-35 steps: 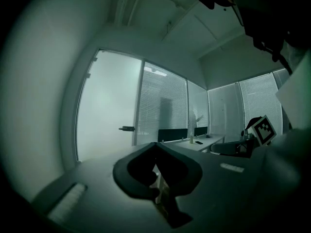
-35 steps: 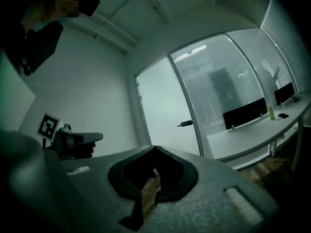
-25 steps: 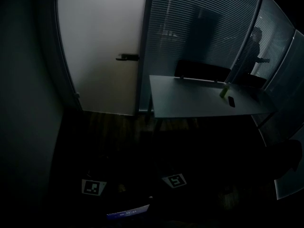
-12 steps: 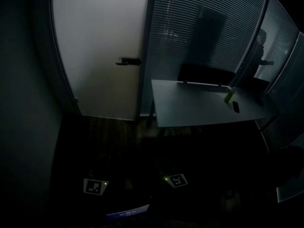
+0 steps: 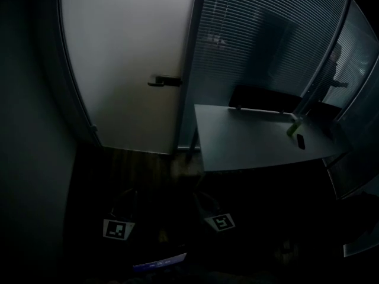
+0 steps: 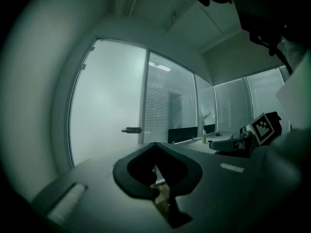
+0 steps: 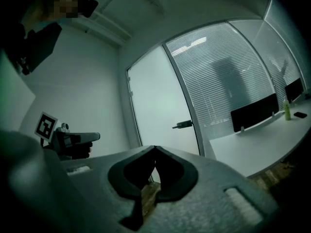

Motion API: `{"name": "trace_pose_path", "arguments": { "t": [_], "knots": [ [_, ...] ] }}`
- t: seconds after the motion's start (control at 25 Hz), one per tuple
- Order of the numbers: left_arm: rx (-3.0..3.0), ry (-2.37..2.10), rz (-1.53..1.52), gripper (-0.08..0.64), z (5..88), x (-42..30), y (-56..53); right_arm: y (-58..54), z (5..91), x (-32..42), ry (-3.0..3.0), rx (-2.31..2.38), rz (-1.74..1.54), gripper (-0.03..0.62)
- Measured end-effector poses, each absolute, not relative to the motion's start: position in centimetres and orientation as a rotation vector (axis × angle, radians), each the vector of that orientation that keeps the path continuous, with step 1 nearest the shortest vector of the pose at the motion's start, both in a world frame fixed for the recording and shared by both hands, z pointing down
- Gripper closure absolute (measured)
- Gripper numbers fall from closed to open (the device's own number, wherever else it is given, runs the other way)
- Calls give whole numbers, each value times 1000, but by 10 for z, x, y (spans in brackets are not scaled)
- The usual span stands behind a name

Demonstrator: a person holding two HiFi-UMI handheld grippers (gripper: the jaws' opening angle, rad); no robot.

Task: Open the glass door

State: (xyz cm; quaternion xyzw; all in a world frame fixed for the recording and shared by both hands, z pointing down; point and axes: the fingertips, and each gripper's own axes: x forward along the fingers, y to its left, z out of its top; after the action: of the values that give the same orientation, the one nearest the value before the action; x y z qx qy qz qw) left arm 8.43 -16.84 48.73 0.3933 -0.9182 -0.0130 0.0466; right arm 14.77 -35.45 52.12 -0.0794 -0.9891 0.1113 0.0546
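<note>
The frosted glass door (image 5: 124,70) stands closed ahead, with its dark lever handle (image 5: 164,81) at the right edge. Low in the dark part of the head view are my left gripper (image 5: 122,199) and right gripper (image 5: 202,197), both well short of the door. In the left gripper view the jaws of the left gripper (image 6: 155,143) meet at the tips, empty, and the handle (image 6: 131,129) is far ahead. The right gripper (image 7: 155,147) is likewise shut and empty, level, pointing toward the door (image 7: 155,106) and its handle (image 7: 182,125).
A white desk (image 5: 260,138) stands right of the door, with a green bottle (image 5: 292,127), a phone (image 5: 301,141) and a dark divider screen (image 5: 266,99). A glass wall with blinds (image 5: 260,40) runs behind it; a person (image 5: 336,70) stands beyond. A plain wall closes the left.
Both grippers and the head have moved toward the door, so the door and handle look larger and nearer. Both grippers' jaws stay shut.
</note>
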Motion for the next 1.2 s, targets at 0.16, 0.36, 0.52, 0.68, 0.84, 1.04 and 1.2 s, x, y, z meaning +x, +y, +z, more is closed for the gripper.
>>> {"name": "trace_pose_path", "arguments": {
  "t": [0.16, 0.36, 0.52, 0.68, 0.84, 1.04, 1.2],
  "knots": [
    [1213, -2797, -39, 555, 488, 48, -175, -358, 519, 109, -3002, -246, 329, 590],
    [1234, -2798, -29, 557, 484, 9, -185, -363, 516, 68, -3006, -250, 326, 591],
    [1243, -2788, -25, 557, 489, -14, -189, -365, 517, 44, -3007, -250, 319, 589],
    [1252, -2776, -10, 555, 493, -31, -195, -369, 520, 28, -3002, -241, 327, 589],
    [1247, -2761, -6, 557, 497, -49, -201, -374, 527, 12, -2981, -233, 335, 590],
    [1242, -2762, 12, 557, 502, -80, -216, -390, 534, -19, -2973, -238, 345, 590],
    [1226, -2769, 24, 555, 500, -115, -232, -407, 531, -55, -2973, -257, 331, 589]
  ]
}}
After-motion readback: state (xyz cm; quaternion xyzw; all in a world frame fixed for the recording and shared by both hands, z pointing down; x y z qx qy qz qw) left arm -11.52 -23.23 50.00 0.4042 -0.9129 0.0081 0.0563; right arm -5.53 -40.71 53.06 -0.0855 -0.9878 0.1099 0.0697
